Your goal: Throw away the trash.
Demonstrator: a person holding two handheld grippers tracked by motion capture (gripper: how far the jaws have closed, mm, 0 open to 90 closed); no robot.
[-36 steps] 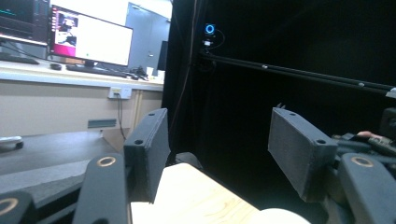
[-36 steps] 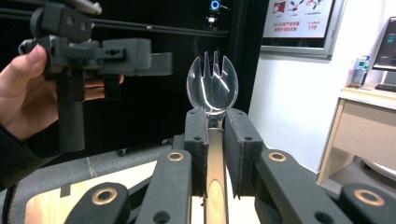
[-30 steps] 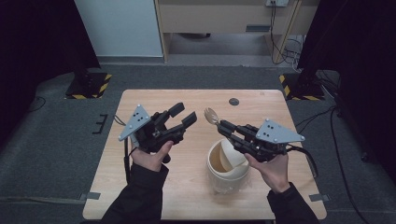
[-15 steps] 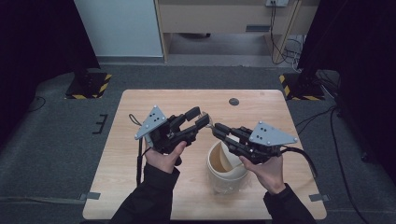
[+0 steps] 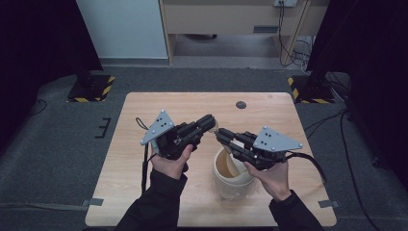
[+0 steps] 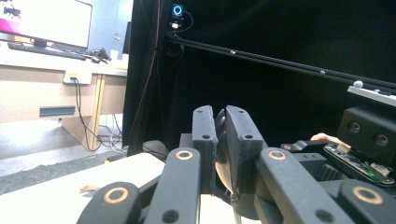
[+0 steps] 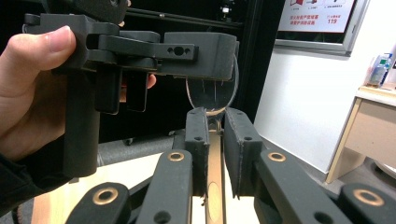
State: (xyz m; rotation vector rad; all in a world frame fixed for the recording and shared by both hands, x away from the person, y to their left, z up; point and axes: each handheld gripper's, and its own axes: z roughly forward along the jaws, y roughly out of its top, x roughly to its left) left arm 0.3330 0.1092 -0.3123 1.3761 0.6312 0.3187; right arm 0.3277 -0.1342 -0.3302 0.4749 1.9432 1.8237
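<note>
1. A spoon (image 7: 212, 95) is held between two grippers above the table (image 5: 144, 202), just past the 12 o'clock rim of a cup (image 5: 234, 180).
2. The right gripper (image 7: 215, 122) is clamped on the spoon's handle: in the right gripper view the wooden handle runs up between its two black jaws, and the clear bowl sticks out above their tips.
3. The left gripper (image 5: 210, 121) has just been closing its jaws, and they now pinch the spoon's bowl; in the left gripper view the bowl's edge shows as a thin curved sliver between the pressed pads.
4. In the high view the two grippers meet tip to tip near the table's centre, the left one coming from 8 o'clock and the right one from 4 o'clock.
5. The cup stands on the table under the right gripper, toward 5 o'clock of the centre.
6. A small dark disc (image 5: 240, 104) lies near the table's 12 o'clock edge, well apart from the grippers.
7. Writing: a wall poster (image 7: 320, 18) at 1 o'clock in the right gripper view shows "119"; the rest is too small to read.
</note>
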